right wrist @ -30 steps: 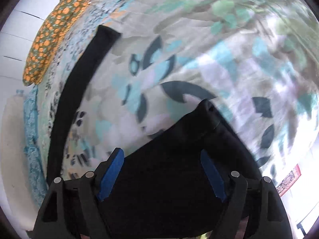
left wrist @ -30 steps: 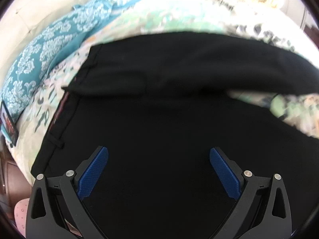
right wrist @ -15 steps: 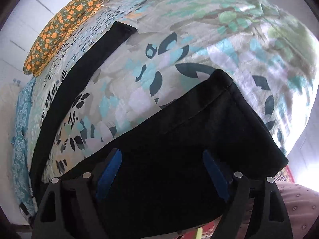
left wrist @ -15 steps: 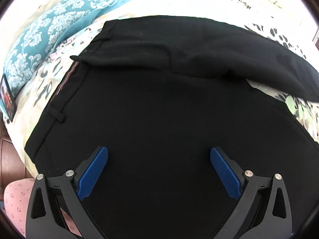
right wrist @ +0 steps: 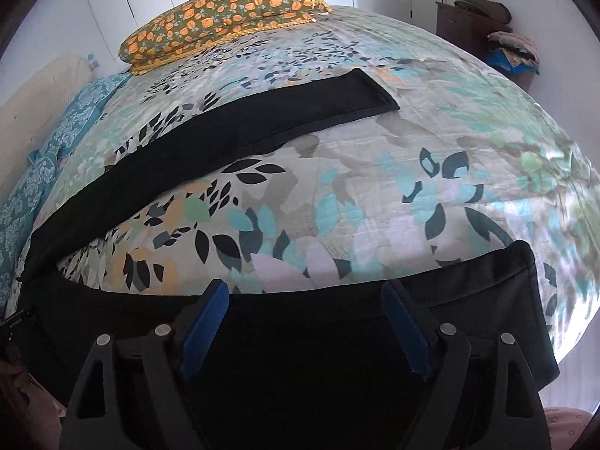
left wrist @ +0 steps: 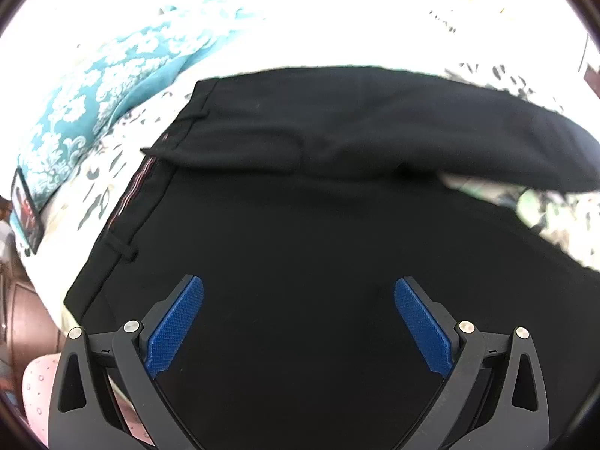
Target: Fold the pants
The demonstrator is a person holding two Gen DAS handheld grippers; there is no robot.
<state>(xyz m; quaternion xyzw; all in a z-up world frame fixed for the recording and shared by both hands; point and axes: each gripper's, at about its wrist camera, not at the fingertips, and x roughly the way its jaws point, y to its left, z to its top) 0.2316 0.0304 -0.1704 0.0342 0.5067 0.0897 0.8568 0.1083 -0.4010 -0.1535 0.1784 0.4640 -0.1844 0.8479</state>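
Left wrist view, garment: the black woven dress pants [left wrist: 300,225] are seen laid flat on the leaf-printed bedsheet [left wrist: 562,221], filling the frame from 9 o'clock round to 3 o'clock.
Left wrist view, waist: the waistband with its belt loop [left wrist: 122,249] is picked out at 9 o'clock, one leg running off toward 2 o'clock.
Left wrist view, tongs: the left gripper [left wrist: 299,318] is held spread wide over the seat of the pants, nothing pinched between its blue pads.
Left wrist view, handling: the cloth is judged soft, light and limp, likely to sag and slide once lifted; the thicker waistband edge is judged the surest place for a pinch.
Left wrist view, count: one pair of pants, one teal patterned pillow [left wrist: 112,86] at 10 o'clock.
Right wrist view, garment: the near leg lies under the tool, its hem [right wrist: 525,258] at 3 o'clock; the far leg [right wrist: 240,131] is stretched from 9 toward 1 o'clock, well apart, sheet between.
Right wrist view, tongs: the right gripper [right wrist: 304,317] is also spread, empty, above the near leg's inner edge.
Right wrist view, hold: the hem is judged the firmer grip here.
Right wrist view, count: two legs, one orange floral cushion [right wrist: 225,11] at 12 o'clock.
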